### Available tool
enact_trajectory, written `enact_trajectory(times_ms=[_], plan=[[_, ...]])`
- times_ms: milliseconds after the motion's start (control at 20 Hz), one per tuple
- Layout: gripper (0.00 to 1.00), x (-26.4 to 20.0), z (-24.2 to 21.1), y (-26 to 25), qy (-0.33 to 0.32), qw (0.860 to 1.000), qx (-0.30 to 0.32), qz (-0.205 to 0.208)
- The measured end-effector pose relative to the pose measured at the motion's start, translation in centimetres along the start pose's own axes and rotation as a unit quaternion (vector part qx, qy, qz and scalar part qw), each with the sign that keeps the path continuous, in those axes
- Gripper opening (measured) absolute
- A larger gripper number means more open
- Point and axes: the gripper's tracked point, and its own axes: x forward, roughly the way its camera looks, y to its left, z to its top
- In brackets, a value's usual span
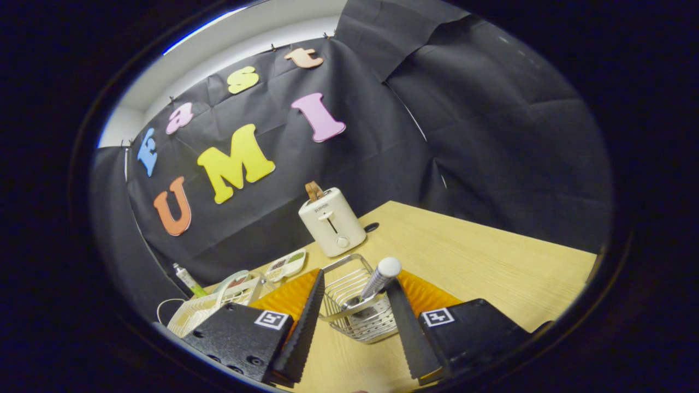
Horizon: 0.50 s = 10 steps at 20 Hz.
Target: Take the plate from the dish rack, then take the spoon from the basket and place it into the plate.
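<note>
between open tongs (355, 284): basket (357, 305), spoon (377, 281) bowl hidden.

claw (355, 286) spread wide | basket (357, 311) between fingers | spoon (378, 281) inside basket

The white two-slot toaster (332, 221) at the far side of the surface bears a small grey brand mark on its top front, too small to read. No other text is legible.
</note>
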Motion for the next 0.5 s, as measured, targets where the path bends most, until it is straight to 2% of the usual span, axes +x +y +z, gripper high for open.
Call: enact_trajectory(times_ms=[50, 350, 500], plan=[[0.70, 0.1, 0.1, -0.2, 0.000, 1.000, -0.001, 0.001], [0.33, 0.2, 0.7, -1.2, 0.000, 1.000, 0.001, -0.002], [0.24, 0.4, 0.7, -1.4, 0.004, 1.000, -0.013, -0.013]])
